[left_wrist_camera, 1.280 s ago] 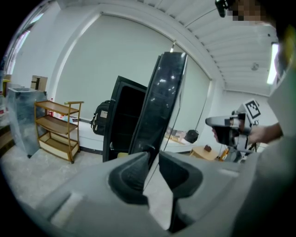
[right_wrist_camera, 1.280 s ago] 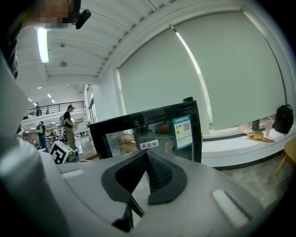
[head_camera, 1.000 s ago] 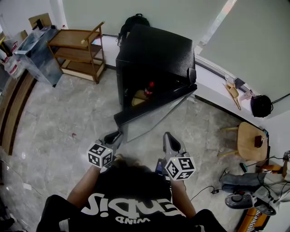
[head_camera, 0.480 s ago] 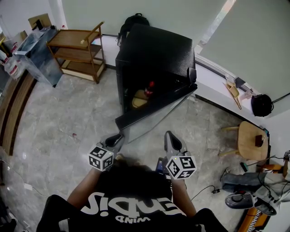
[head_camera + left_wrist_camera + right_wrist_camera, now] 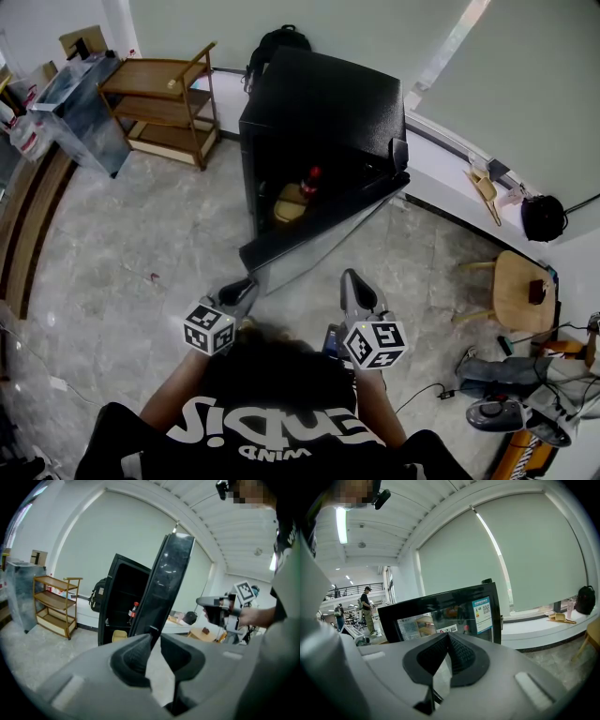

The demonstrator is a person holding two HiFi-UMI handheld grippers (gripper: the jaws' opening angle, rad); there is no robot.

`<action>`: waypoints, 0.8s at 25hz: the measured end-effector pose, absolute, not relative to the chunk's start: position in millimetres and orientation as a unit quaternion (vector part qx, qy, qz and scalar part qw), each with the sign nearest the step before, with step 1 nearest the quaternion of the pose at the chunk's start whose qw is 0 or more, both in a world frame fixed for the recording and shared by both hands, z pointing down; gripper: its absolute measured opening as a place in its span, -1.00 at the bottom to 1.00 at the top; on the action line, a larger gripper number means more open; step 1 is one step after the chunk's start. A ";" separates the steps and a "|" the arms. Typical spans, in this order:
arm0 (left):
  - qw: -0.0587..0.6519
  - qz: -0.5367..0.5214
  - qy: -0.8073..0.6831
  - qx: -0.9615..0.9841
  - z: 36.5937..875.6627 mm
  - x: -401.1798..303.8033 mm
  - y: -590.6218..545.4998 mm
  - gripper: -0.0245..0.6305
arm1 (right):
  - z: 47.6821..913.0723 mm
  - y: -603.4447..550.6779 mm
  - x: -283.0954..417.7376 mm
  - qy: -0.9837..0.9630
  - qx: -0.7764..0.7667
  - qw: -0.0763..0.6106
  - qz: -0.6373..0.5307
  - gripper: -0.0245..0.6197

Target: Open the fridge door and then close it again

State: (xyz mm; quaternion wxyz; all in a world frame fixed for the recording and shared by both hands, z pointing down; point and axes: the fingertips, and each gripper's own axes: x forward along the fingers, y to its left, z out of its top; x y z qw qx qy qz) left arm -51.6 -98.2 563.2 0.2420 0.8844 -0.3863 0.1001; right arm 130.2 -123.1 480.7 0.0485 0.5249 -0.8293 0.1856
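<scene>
The black fridge (image 5: 319,94) stands in front of me with its glass door (image 5: 319,234) swung partly open, hinged at the right. Inside are a red-capped bottle (image 5: 309,180) and a yellow item (image 5: 289,202). My left gripper (image 5: 240,285) is just below the door's free edge; its jaws stand a narrow gap apart with nothing between them. In the left gripper view the door (image 5: 164,583) rises edge-on just beyond the left gripper (image 5: 155,639); I cannot tell whether they touch. My right gripper (image 5: 351,279) is shut and empty, short of the door's glass (image 5: 440,616).
A wooden shelf cart (image 5: 164,103) and a grey cabinet (image 5: 80,112) stand at the back left. A backpack (image 5: 277,42) sits behind the fridge. A round wooden stool (image 5: 516,291) and a black bag (image 5: 542,217) on the white ledge are at the right.
The door's free edge has come slightly nearer to me, and the left gripper has shifted a little with it. The right gripper has stayed put.
</scene>
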 end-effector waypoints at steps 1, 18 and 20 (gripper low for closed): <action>0.242 0.100 -0.387 0.884 562.9 -51.4 -98.4 -0.72 | 481.0 -123.4 130.4 -0.829 0.524 0.049 0.186 -0.92; 0.244 0.108 -0.411 0.872 564.2 -56.6 -107.5 -0.70 | 483.6 -130.0 128.2 -0.833 0.518 0.050 0.189 -0.92; 0.245 0.109 -0.416 0.869 564.6 -58.0 -109.0 -0.70 | 483.9 -129.8 127.4 -0.833 0.517 0.050 0.189 -0.92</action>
